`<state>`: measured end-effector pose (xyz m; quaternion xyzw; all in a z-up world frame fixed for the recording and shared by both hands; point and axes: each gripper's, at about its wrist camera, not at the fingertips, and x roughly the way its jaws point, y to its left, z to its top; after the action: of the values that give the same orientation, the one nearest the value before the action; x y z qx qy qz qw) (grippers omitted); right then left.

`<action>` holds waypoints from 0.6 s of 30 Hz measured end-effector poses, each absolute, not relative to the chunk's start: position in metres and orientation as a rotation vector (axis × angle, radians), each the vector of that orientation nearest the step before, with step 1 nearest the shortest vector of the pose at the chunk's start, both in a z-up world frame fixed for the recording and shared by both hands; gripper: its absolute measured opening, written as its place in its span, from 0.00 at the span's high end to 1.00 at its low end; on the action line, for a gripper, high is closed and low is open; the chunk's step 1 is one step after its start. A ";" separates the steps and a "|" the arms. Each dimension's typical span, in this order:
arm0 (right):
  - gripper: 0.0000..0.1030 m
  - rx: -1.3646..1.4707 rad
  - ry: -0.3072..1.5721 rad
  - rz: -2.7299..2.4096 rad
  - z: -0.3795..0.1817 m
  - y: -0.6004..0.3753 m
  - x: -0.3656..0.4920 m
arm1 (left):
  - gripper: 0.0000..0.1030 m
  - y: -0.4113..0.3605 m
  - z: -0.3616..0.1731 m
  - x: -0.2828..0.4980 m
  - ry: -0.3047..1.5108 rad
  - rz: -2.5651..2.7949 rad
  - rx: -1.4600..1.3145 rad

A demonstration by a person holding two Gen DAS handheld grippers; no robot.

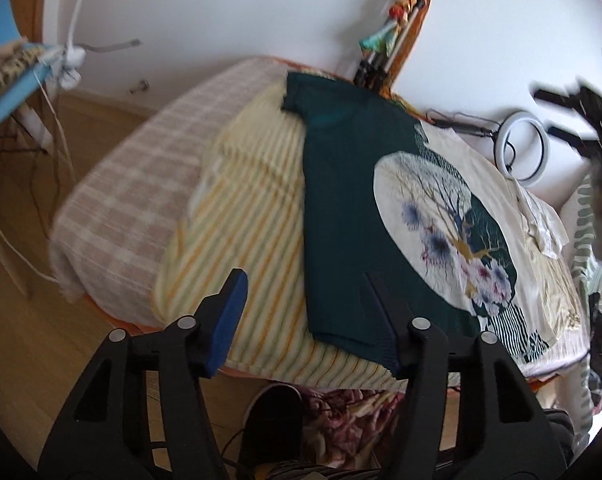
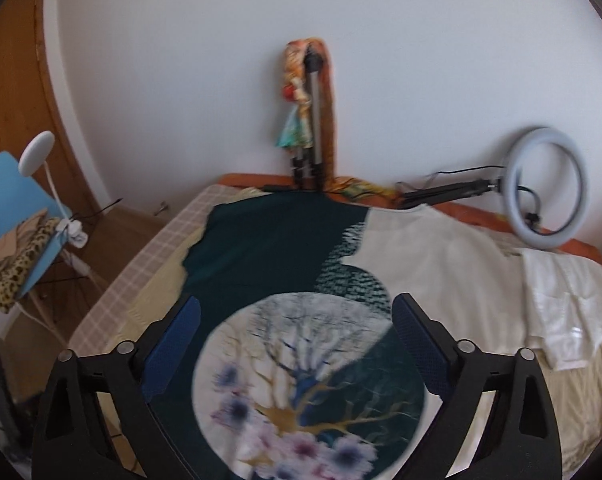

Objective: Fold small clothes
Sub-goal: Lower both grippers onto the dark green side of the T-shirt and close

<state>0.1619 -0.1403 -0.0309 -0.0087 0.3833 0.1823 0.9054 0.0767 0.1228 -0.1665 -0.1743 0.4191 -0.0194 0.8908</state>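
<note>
Left gripper: I see jaws apart, empty, at the shirt's near hem.
Right gripper: wide, empty, over its print.

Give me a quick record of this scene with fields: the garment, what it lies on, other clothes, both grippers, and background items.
garment: dark green and cream shirt with a round tree-and-flower print, spread flat
surface: bed, striped yellow blanket over a checked sheet
other clothes: white garment crumpled beside the shirt
left gripper: jaws open, at the shirt's hem corner, nothing pressed between them
right gripper: jaws wide open over the print, holding nothing
background: ring light, doll against the wall, blue chair
</note>
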 end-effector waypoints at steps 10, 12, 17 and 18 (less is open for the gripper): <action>0.18 0.016 0.945 0.511 -0.070 -0.023 0.252 | 0.57 0.118 -0.206 0.098 0.934 -0.143 -0.423; 0.19 0.013 0.968 0.518 -0.082 -0.001 0.272 | 0.57 0.118 -0.206 0.100 0.921 -0.154 -0.408; 0.20 -0.004 1.038 0.510 -0.122 0.052 0.323 | 0.84 0.119 -0.208 0.109 0.920 -0.186 -0.388; 0.22 -0.005 1.054 0.507 -0.131 0.060 0.332 | 0.89 0.119 -0.209 0.110 0.921 -0.191 -0.396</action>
<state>0.3324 0.0603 -0.1312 -0.0024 0.4973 0.2394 0.8339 0.1105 0.1193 -0.2090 -0.1895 0.4410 -0.0913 0.8725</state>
